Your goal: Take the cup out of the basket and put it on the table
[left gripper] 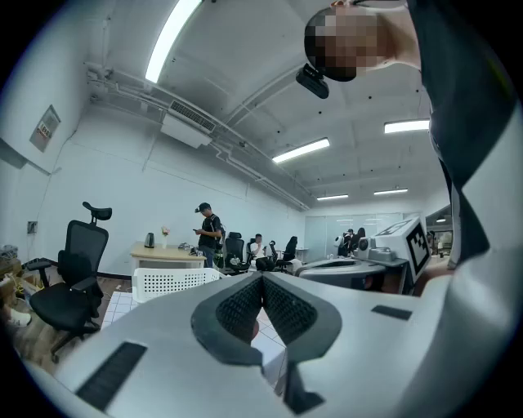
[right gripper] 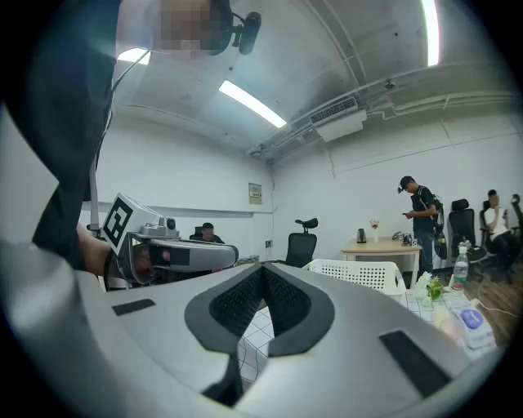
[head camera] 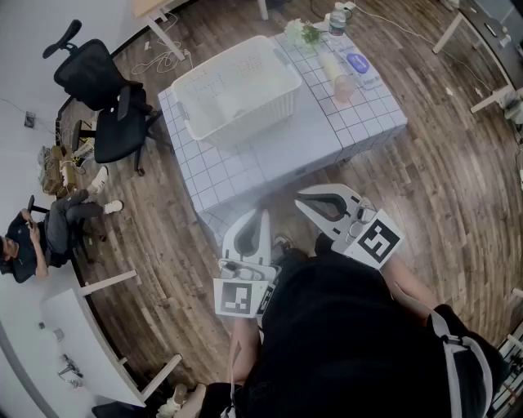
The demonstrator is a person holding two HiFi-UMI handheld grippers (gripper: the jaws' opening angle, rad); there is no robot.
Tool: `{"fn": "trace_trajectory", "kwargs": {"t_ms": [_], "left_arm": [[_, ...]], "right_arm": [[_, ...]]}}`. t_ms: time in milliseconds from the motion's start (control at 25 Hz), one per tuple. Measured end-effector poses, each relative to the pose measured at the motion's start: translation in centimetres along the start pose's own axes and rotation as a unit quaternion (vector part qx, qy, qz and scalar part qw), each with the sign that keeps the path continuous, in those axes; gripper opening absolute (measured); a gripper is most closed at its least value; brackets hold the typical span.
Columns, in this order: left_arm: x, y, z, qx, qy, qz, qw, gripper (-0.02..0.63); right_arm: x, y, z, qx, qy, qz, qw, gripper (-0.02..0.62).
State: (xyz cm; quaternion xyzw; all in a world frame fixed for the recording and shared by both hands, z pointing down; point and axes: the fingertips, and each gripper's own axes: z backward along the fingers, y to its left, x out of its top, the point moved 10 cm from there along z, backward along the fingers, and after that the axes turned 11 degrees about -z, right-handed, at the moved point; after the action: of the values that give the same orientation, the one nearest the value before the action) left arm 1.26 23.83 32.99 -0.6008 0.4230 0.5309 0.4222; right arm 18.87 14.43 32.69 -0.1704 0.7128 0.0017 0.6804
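Grippers are hanging level close to the person, the left gripper (head camera: 263,217) and the right gripper (head camera: 300,199) each with jaws pressed together on nothing. Beyond them, the table (head camera: 245,167) is carrying the white basket (head camera: 282,86), well apart from both; I cannot tell whether the cup is lying inside. A bottle (head camera: 337,20) is standing at the far corner.

One basket (head camera: 245,114), one table (head camera: 286,155), two grippers (head camera: 264,214) (head camera: 300,199)
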Motion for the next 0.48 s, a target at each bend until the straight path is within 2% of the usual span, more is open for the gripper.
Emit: {"fn": "trace_trajectory", "kwargs": {"t_ms": [280,480], "left_arm": [[-0.08,0.18,0.3,0.001,-0.001,0.0,1.0,0.009],[-0.17,0.61,0.74,0.002,-0.001,0.0,1.0,0.009]], "right_arm": [[-0.01,0.28,-0.24,-0.001,-0.003,-0.007,1.0,0.015],[-0.12,0.25,-0.3,-0.009,-0.017,-0.034,0.999,0.015]]}}
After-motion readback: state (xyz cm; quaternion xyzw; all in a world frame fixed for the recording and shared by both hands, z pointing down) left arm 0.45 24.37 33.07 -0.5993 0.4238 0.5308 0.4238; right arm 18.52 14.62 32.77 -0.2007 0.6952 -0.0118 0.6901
